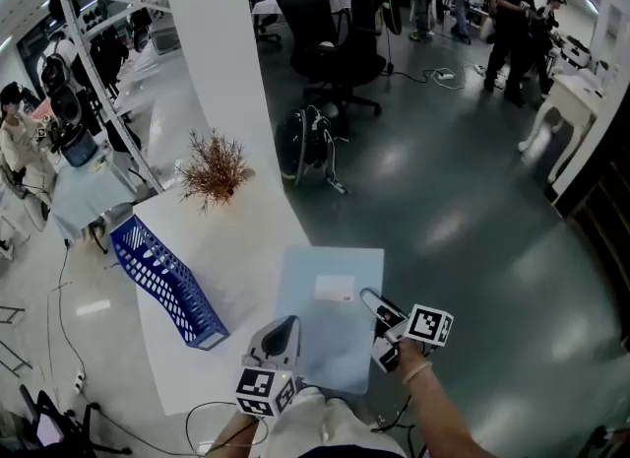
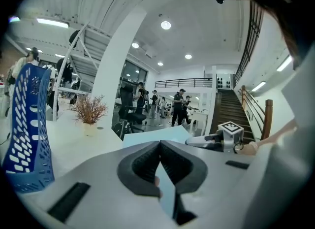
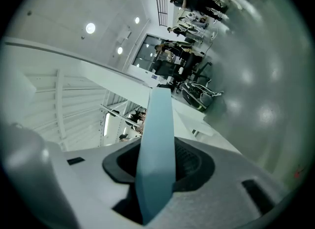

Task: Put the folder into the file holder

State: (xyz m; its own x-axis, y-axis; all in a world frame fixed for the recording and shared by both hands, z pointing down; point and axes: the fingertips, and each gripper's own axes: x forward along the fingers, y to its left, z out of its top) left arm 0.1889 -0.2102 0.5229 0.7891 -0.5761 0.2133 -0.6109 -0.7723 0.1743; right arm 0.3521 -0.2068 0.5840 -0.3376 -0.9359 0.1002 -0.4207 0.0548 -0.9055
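The left gripper (image 1: 283,330) pinches the folder (image 1: 330,333) at its near edge. The right gripper (image 1: 372,301) has its jaws half apart around the folder's right edge. The folder is not yet in the blue file holder (image 1: 162,284), off to its left, so lifting and putting in are left.

The light blue folder (image 1: 330,318) sat at the near right corner of the white table (image 1: 241,239), hanging out over the grey floor (image 1: 463,200). The left gripper (image 1: 287,326) was at its near-left edge, the right gripper (image 1: 372,300) at its right edge. The blue file holder (image 1: 162,282) lay further left on the table, with a dried plant (image 1: 213,168) at the far end.
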